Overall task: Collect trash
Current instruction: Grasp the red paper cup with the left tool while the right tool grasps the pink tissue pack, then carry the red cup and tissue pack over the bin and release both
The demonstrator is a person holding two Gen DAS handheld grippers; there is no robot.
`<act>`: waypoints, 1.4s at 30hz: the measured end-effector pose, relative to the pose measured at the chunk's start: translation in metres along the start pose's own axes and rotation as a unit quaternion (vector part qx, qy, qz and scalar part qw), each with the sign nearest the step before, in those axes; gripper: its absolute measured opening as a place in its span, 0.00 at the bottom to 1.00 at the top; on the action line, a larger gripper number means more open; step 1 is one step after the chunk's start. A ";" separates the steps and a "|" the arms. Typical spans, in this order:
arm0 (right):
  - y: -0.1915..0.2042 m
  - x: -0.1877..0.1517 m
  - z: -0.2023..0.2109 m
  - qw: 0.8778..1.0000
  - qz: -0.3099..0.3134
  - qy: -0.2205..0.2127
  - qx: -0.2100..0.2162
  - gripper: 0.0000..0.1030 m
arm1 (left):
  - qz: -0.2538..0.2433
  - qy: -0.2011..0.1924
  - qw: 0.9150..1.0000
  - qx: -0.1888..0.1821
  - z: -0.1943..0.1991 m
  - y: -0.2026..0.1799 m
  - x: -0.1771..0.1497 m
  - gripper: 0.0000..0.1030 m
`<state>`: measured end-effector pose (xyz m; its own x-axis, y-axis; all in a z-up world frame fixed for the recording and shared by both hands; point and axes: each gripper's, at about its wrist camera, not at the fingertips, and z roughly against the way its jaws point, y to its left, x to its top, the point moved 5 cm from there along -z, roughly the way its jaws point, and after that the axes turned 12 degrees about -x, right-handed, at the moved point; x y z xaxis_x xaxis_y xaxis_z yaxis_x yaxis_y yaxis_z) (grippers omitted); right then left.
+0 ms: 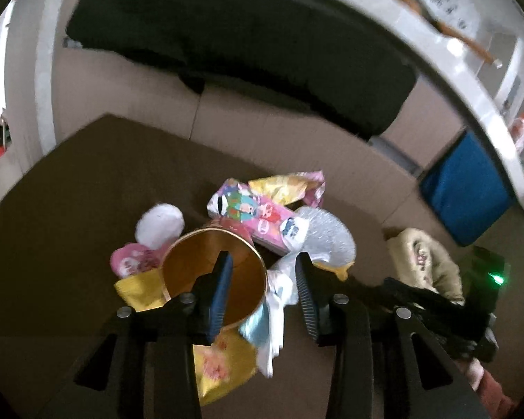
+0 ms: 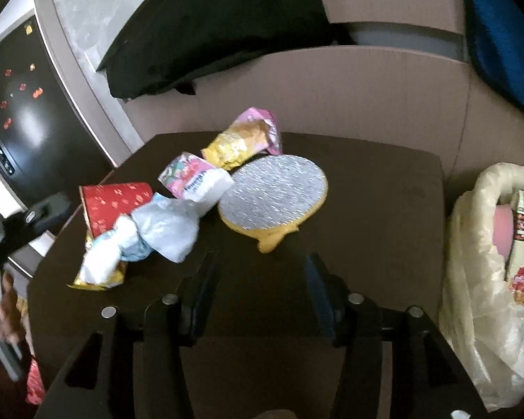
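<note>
One red cup (image 1: 215, 279) sits under the spread left gripper (image 1: 263, 291), one finger (image 1: 220, 293) inside its mouth. Beyond the right gripper (image 2: 262, 295), also spread and empty: one foil lid (image 2: 274, 195), two wrappers; one trash bag (image 2: 485, 300) to its right.

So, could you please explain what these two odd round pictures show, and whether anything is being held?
Each picture comes from a fisheye camera on a hand-held two-finger gripper; a person carries one in each hand. The left gripper is open, one finger inside the red paper cup, which lies on the dark table. The right gripper is open and holds nothing. Also on the table: snack wrappers, crumpled white tissue and a foil lid. At the right stands a plastic bag with trash inside.
</note>
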<state>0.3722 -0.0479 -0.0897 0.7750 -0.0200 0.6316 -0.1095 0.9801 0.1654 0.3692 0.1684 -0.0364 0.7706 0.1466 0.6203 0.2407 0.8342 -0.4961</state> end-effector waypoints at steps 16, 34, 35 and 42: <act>0.087 0.068 -0.035 0.985 0.149 -0.040 0.071 0.59 | 0.037 -0.018 0.999 -0.002 0.036 0.052 -0.022 0.03; 0.124 0.069 -0.104 0.978 0.201 0.037 0.030 0.52 | 0.041 -0.012 0.999 0.009 0.043 0.073 -0.035 0.04; 0.120 0.067 -0.096 0.981 0.189 0.036 0.034 0.50 | 0.041 -0.012 0.999 0.011 0.042 0.073 -0.035 0.04; 0.080 0.062 -0.024 0.991 0.123 0.000 0.054 0.45 | 0.006 -0.027 0.999 0.031 0.044 0.053 -0.032 0.03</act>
<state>0.4264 0.0342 -0.0560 0.7172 0.2168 0.6623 -0.3605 0.9288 0.0864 0.3315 0.2316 -0.0560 0.7395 0.1848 0.6473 0.1923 0.8635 -0.4662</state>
